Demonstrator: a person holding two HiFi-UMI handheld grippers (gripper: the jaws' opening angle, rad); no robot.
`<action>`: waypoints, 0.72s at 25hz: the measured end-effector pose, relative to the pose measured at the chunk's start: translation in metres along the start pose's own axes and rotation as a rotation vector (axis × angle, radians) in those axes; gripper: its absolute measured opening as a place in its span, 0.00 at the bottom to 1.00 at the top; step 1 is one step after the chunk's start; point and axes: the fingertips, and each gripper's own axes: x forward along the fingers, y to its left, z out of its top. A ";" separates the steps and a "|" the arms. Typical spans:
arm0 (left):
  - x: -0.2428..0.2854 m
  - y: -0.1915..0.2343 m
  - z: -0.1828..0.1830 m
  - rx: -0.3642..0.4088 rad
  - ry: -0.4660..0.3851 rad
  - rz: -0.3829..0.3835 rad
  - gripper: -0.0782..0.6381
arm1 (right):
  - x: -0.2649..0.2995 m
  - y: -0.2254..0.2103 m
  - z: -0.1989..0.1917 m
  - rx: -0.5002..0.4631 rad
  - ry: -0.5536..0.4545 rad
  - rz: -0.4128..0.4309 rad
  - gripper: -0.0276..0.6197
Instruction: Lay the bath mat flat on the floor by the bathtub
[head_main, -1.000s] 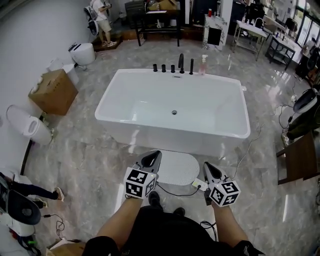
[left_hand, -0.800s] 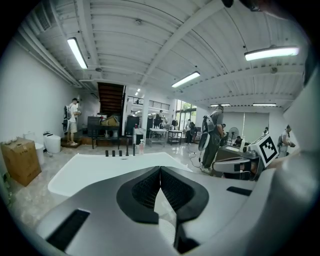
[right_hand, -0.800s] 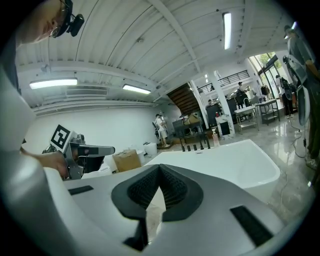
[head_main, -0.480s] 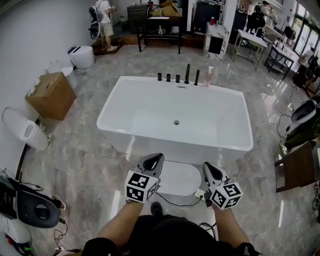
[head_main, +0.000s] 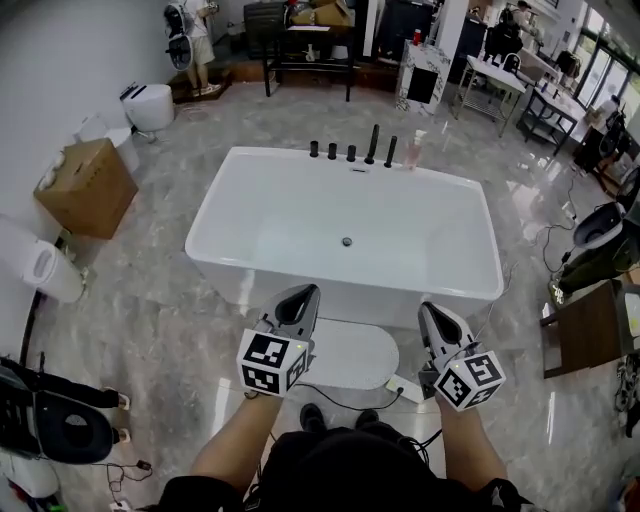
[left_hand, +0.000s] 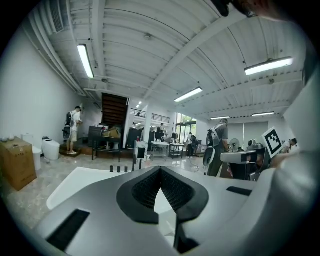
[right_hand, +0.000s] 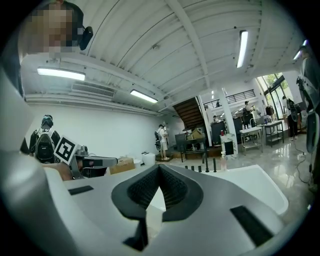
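White bath mat (head_main: 352, 352) lies seemingly flat at lower centre, just beside the bathtub (head_main: 290, 210), so left gripper (head_main: 305, 294) and right gripper (head_main: 431, 311) hover above it, clamped together and empty.

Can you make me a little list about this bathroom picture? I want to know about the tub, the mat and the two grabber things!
bathtub: white, empty inside, in the middle of the grey floor
taps: black, in a row on the tub's far rim
bath mat: white, rounded, on the floor beside the tub's near side, looks flat
left gripper: jaws together, holding nothing, above the mat's left end
right gripper: jaws together, holding nothing, above the mat's right end
cardboard box: brown, on the floor left of the tub
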 end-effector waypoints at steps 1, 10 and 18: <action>0.002 0.001 0.004 0.006 -0.006 0.004 0.12 | 0.002 -0.001 0.005 -0.003 -0.007 0.009 0.07; 0.019 -0.019 0.025 0.044 -0.026 0.071 0.12 | -0.002 -0.019 0.025 -0.020 -0.049 0.076 0.07; 0.036 -0.041 0.021 0.046 -0.009 0.080 0.12 | -0.007 -0.032 0.023 -0.036 -0.063 0.117 0.06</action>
